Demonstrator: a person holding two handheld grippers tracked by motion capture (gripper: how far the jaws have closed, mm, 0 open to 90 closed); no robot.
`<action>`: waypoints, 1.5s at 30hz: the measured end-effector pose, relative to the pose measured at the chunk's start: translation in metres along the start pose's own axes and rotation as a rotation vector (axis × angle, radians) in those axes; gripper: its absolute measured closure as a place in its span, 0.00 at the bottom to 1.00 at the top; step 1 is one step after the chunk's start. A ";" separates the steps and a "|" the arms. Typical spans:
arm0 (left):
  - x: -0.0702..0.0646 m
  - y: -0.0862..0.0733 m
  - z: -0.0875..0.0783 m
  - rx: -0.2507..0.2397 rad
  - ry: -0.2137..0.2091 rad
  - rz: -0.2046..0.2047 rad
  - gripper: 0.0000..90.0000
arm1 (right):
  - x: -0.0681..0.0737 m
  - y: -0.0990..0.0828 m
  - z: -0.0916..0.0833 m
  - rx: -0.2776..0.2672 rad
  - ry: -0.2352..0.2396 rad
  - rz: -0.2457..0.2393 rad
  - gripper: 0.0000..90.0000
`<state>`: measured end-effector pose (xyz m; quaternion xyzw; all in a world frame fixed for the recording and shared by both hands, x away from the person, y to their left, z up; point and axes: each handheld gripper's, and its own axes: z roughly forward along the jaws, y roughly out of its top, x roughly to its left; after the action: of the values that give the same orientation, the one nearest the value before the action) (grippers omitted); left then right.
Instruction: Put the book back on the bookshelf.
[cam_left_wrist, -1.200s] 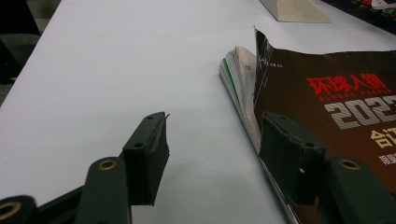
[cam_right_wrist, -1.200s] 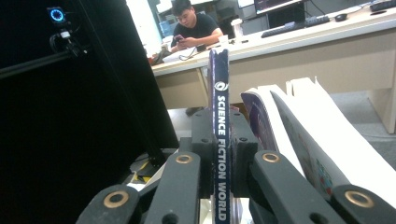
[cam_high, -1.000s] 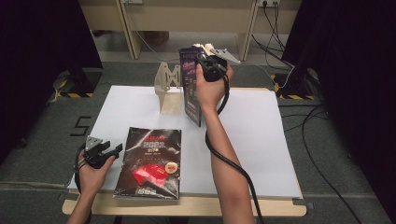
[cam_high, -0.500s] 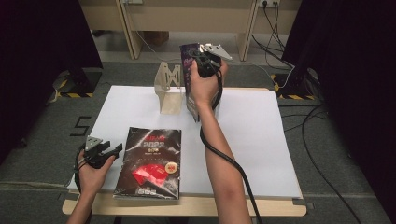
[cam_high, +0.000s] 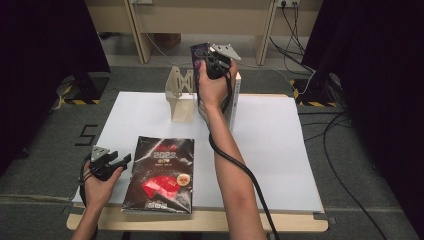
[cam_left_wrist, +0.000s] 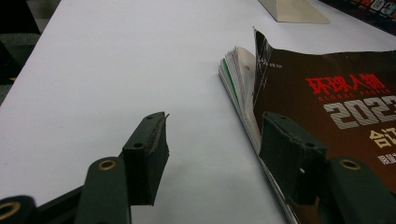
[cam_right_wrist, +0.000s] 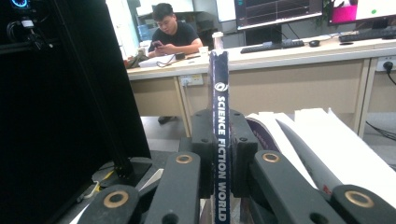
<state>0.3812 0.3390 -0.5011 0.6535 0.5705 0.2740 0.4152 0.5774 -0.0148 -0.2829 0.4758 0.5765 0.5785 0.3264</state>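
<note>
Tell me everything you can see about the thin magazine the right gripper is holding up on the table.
The thin dark-blue magazine stands upright, its narrow spine printed SCIENCE FICTION WORLD in white running down it. The right gripper is shut on that spine, black pads pressing both sides. In the high view it stands at the white table's far side, beside a beige wooden bookstand and pale upright books. Its bottom edge is hidden.

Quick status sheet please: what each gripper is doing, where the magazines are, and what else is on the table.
right gripper: shut on the spine of the upright magazine, held at the far side of the table
left gripper: open, holding nothing, at the near left edge
flat magazine: lying cover up on the white table, beside the left gripper
bookend: stands just left of the upright magazine
</note>
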 end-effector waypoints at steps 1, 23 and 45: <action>0.000 0.000 0.000 0.000 0.001 0.000 0.45 | 0.000 -0.001 0.002 0.000 0.000 0.001 0.94; -0.002 0.000 0.001 -0.002 0.000 0.014 0.45 | 0.014 -0.024 0.013 -0.012 -0.044 -0.062 0.94; -0.004 0.000 0.000 0.000 0.008 0.029 0.46 | -0.005 -0.065 -0.091 -0.020 -0.016 -0.136 0.91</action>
<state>0.3807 0.3354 -0.5009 0.6607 0.5626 0.2824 0.4088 0.4836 -0.0436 -0.3367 0.4368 0.5991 0.5569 0.3744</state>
